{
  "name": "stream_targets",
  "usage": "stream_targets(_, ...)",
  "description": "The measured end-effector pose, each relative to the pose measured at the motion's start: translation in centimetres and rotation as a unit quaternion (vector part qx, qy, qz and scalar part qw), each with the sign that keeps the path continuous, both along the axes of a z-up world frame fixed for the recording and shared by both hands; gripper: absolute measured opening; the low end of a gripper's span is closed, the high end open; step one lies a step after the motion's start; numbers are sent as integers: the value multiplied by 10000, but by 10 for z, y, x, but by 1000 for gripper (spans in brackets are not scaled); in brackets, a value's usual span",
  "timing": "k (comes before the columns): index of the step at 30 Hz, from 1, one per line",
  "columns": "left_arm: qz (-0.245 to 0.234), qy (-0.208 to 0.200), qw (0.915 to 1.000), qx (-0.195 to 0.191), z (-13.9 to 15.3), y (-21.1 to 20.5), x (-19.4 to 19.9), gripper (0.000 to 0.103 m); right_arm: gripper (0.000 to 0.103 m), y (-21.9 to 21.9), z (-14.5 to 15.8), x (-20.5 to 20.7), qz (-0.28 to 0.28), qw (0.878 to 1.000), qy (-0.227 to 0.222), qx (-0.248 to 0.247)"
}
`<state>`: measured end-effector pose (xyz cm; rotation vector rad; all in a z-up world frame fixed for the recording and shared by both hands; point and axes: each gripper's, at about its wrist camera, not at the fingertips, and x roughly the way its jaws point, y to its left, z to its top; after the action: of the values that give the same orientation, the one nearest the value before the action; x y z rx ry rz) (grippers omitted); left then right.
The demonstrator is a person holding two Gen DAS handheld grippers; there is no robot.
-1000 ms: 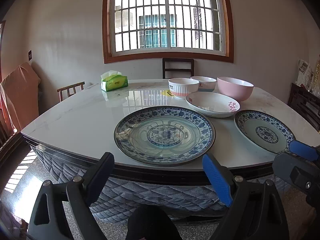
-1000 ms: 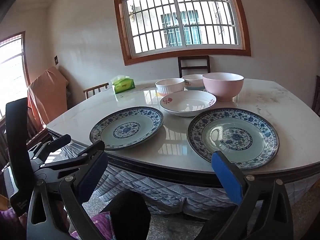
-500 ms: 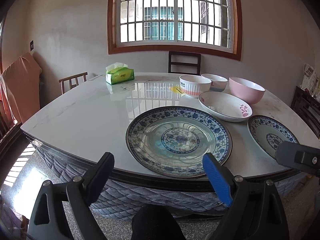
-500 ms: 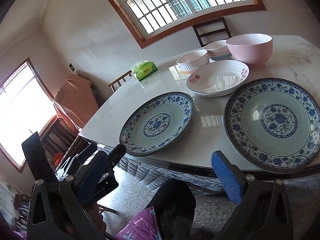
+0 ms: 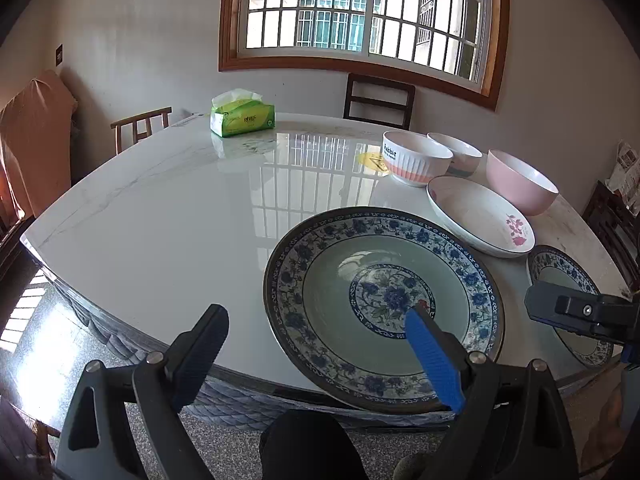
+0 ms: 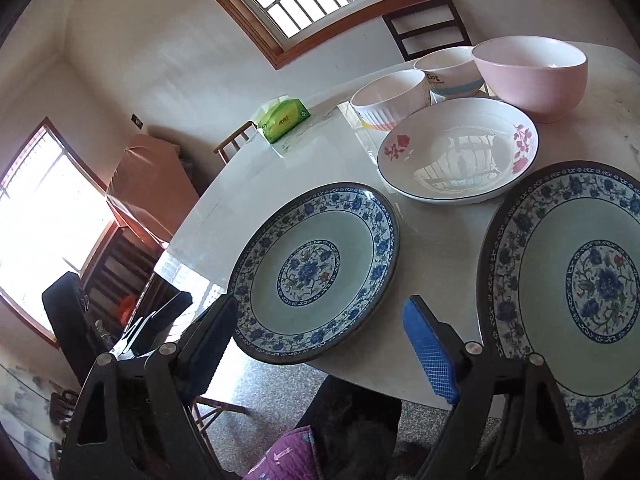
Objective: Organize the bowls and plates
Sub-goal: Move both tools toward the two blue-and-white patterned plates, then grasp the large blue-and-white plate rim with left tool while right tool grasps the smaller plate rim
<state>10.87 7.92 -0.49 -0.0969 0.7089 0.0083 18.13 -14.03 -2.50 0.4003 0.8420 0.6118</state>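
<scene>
Blue-and-white floral ceramic plate (image 5: 384, 304) lies on the glossy white marble table (image 5: 168, 216) just ahead of the left gripper (image 5: 316, 352), whose spread jaws hold nothing; its blue right pad (image 5: 434, 360) covers part of the rim. A second matching plate (image 6: 568, 292), cut off by the frame edge, lies right of the right gripper (image 6: 320, 340), likewise spread and holding nothing.

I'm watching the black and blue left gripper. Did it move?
Yes. The left gripper moved forward and up: its blue finger now overlaps the round blue-patterned plate, with more of the white marble table seen from above.
</scene>
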Motion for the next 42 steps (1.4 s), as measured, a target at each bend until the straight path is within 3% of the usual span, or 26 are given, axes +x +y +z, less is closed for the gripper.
stream_targets(3, 16, 101, 9999, 4, -5, 3, 9, 92, 60, 0, -9, 13, 28, 9997, 254, 34)
stream_targets(24, 67, 517, 9986, -45, -23, 14, 41, 92, 60, 16, -17, 47, 31, 9978, 520, -406)
stream_targets(25, 45, 539, 9985, -80, -24, 14, 42, 87, 60, 17, -17, 48, 39, 9977, 529, -419)
stream_targets(27, 24, 635, 9979, -127, -27, 14, 44, 64, 57, 18, -17, 50, 50, 9975, 546, -446)
stream_targets(28, -9, 730, 9972, -160, -30, 13, 47, 44, 55, 17, -17, 50, 48, 9974, 556, -450)
stream_targets(31, 129, 669, 9972, -303, -30, 19, 47, 35, 48, 16, -18, 51, 2, 9971, 570, -508)
stream_targets(36, 154, 710, 9960, -515, -28, 28, 50, 29, 23, 7, -22, 53, -147, 9963, 647, -541)
stream_targets(42, 218, 741, 9953, -586, -27, 33, 54, 28, 17, 8, -22, 55, -278, 9956, 693, -560)
